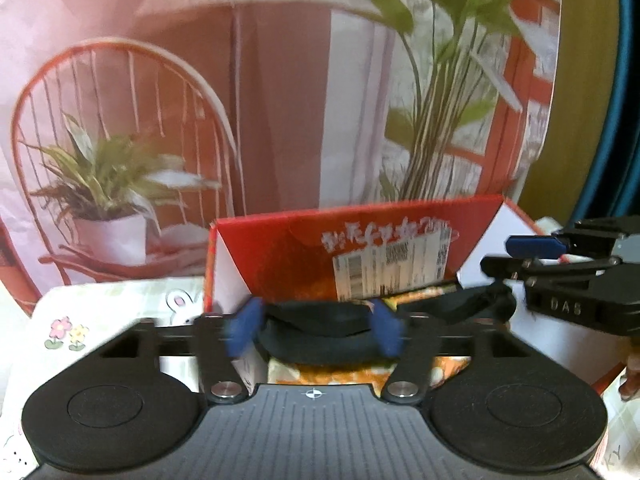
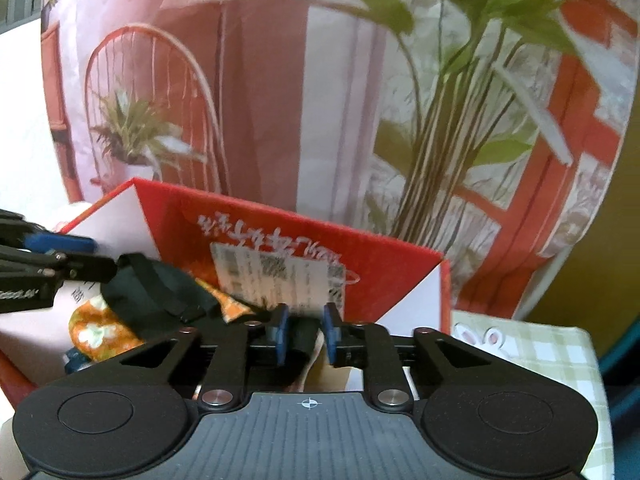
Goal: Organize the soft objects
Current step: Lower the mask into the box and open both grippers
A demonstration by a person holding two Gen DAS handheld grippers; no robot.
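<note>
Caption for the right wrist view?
Right gripper pinches a black fabric strap over the open red box.

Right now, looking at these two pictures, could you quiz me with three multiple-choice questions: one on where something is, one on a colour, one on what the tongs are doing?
1. Where is the black fabric piece?
A. In the open red box
B. On the chair
C. On the floor

2. What colour are the pads on the tongs' fingers?
A. Yellow
B. Blue
C. White

3. How do the right tongs stand?
A. Wide open and bare
B. Out of view
C. Closed on a strip of the black fabric

Answers:
1 A: the fabric lies over orange patterned cloth inside the red box.
2 B: both views show blue pads.
3 C: the right wrist view shows dark fabric pinched between its pads, while the left tongs span the fabric more widely.
</note>
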